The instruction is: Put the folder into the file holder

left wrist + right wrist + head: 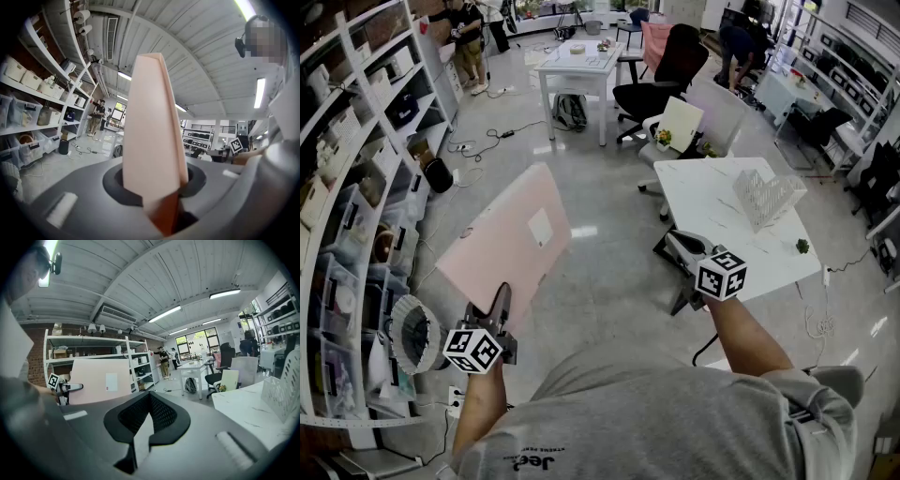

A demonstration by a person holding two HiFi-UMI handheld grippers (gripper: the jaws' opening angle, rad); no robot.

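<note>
A pink folder [511, 246] with a small white label is held up over the floor, left of the table. My left gripper [502, 300] is shut on its near bottom edge. In the left gripper view the folder [152, 126] stands edge-on, pinched between the jaws of the left gripper [157, 187]. The white mesh file holder [766, 195] stands on the white table [703, 211] at the right. My right gripper [677, 242] hovers at the table's near left edge, shut and empty. The right gripper view shows the folder [96, 380] at left and the file holder [281, 392] at far right.
White shelving [347, 187] full of boxes lines the left side. A round white fan [412, 333] sits by its foot. Office chairs [670, 70] and another white table [579, 64] stand beyond. A small green plant [802, 247] is on the table's near right.
</note>
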